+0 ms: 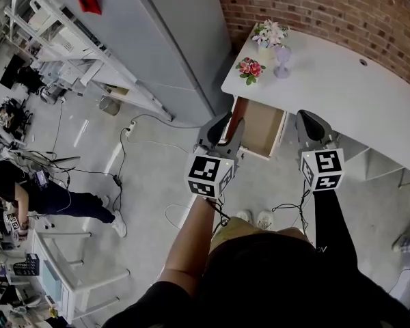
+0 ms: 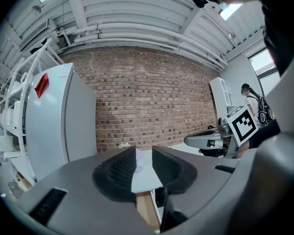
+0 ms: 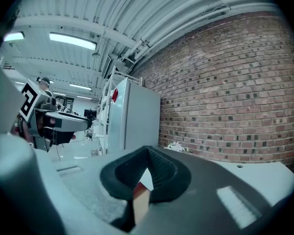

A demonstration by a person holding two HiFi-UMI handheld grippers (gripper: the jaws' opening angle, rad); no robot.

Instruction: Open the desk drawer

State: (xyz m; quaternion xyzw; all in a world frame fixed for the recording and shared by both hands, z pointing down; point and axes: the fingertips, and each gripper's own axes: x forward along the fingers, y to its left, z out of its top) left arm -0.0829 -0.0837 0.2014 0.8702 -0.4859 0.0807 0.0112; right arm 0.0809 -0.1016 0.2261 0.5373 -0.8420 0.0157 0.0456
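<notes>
Left gripper [image 1: 227, 131] hanging over left wall of drawer [image 1: 261, 125], jaws standing narrowly apart, gripping nothing; contact with drawer unclear. Right gripper [image 1: 313, 126] hanging just right of drawer, jaws pressing together, empty. Drawer sticking out open from under near edge of white desk [image 1: 342, 87]. Pink flower bunch [image 1: 250, 68] and goblet [image 1: 282, 61] sitting near desk's left edge. Brick wall [image 1: 314, 5] rising behind.

Beyond the jaws, the drawer [image 1: 260, 125] is showing matt brown wood inside; the desk top [image 1: 342, 87] is looking smooth, the brick wall [image 1: 314, 5] rough.
</notes>
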